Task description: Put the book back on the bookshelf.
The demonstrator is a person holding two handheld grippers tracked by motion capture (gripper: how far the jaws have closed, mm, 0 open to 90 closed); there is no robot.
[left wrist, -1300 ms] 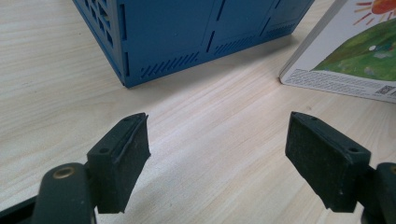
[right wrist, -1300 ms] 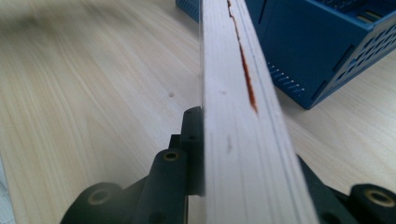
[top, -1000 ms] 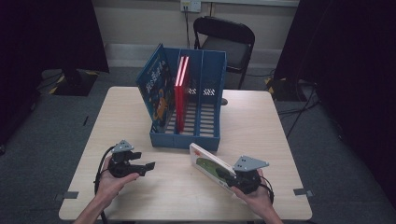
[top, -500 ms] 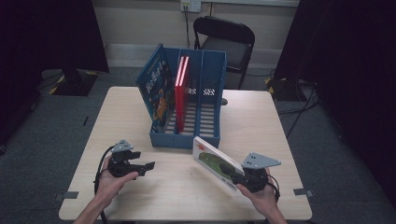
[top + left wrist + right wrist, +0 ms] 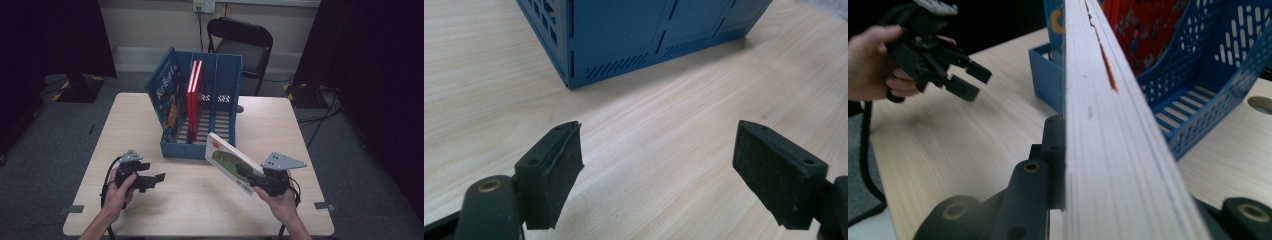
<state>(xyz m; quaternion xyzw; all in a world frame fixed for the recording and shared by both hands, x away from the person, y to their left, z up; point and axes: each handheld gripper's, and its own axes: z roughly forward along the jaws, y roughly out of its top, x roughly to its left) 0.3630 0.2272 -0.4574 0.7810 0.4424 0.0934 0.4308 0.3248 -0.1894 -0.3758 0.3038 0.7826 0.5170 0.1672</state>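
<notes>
Left hand (image 5: 120, 184) low at near left, fingers wrapped round left gripper (image 5: 152, 179). Its jaws wide apart, nothing between, pointing to the right just above tabletop. Right hand (image 5: 280, 200) at near right, holding right gripper (image 5: 245, 175). Its jaws squeezed tight on white book (image 5: 231, 162), pointing forward and to the left. Book tilted, raised off tabletop. Both forearms come in from bottom.

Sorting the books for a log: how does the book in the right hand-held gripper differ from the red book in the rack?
The held book is white with a green picture, tilted above the table; the red book stands upright in the blue rack. The right hand-held gripper clamps one; nothing grips the other. Both are thin.
</notes>
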